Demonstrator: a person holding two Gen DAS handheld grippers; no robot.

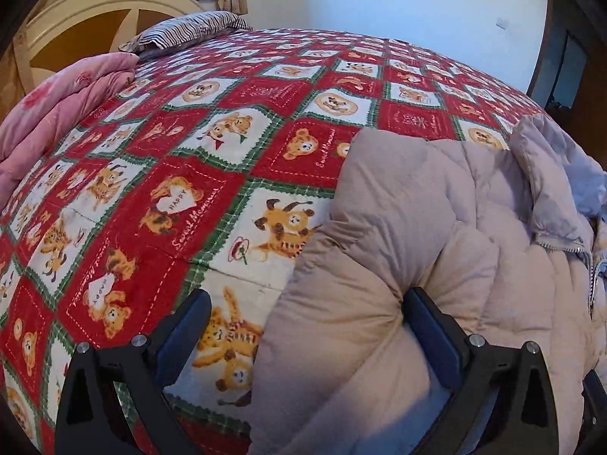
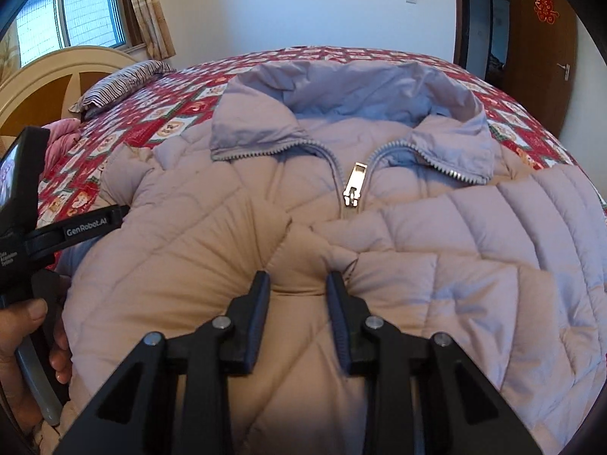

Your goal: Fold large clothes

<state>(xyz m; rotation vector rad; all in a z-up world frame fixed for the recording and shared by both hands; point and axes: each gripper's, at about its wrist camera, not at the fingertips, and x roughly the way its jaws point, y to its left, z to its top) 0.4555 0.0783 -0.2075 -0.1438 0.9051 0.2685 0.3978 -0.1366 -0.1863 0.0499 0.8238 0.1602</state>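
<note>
Pinching a ridge of the padded jacket [image 2: 379, 227] just below its zipper pull [image 2: 353, 184], your right gripper [image 2: 297, 284] should lift slowly while the left gripper [image 1: 303, 311], jaws wide apart, closes on the sleeve edge.

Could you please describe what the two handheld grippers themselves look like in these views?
Both are matte black plastic. The left gripper and right gripper each have two angular fingers with dark blue ribbed pads and silver pivot screws. In the right wrist view, the left unit's strap reads "GenRobot.AI" in white.
</note>
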